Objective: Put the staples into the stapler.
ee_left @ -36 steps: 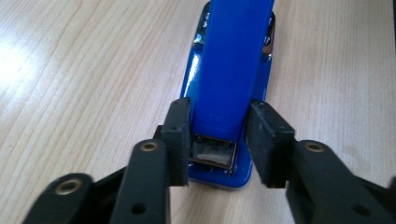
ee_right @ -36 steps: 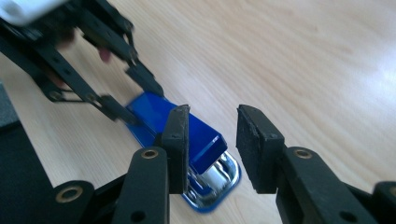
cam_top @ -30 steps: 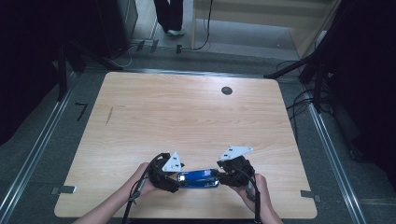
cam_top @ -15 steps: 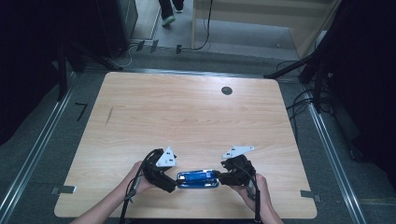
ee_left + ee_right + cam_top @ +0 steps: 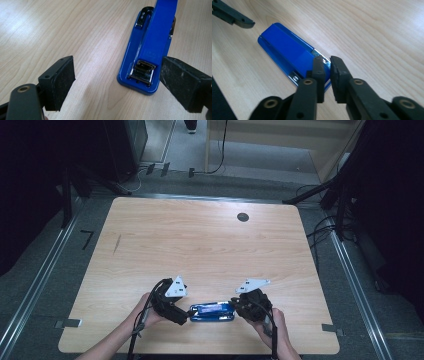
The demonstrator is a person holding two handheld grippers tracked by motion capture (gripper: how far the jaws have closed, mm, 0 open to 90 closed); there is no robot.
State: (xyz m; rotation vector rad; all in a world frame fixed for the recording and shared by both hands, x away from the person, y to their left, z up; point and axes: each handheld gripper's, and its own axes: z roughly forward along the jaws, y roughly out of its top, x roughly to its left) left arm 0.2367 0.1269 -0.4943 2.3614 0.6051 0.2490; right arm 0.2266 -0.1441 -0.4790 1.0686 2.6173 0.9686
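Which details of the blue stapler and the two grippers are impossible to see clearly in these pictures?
- Blue stapler: far end cut off by the top edge, left gripper view.
- Right gripper: its nearly shut jaws hide the stapler's near end; contact unclear.
- Left gripper: too small in the high view to read its jaws.

Items counted: one blue stapler (image 5: 212, 311), lying on one tabletop (image 5: 200, 245). Two hand-held grippers: left hand-held gripper (image 5: 179, 312) and right hand-held gripper (image 5: 239, 307), each carrying one grey plate. One dark round grommet (image 5: 243, 217) in the tabletop. Two hands in view.
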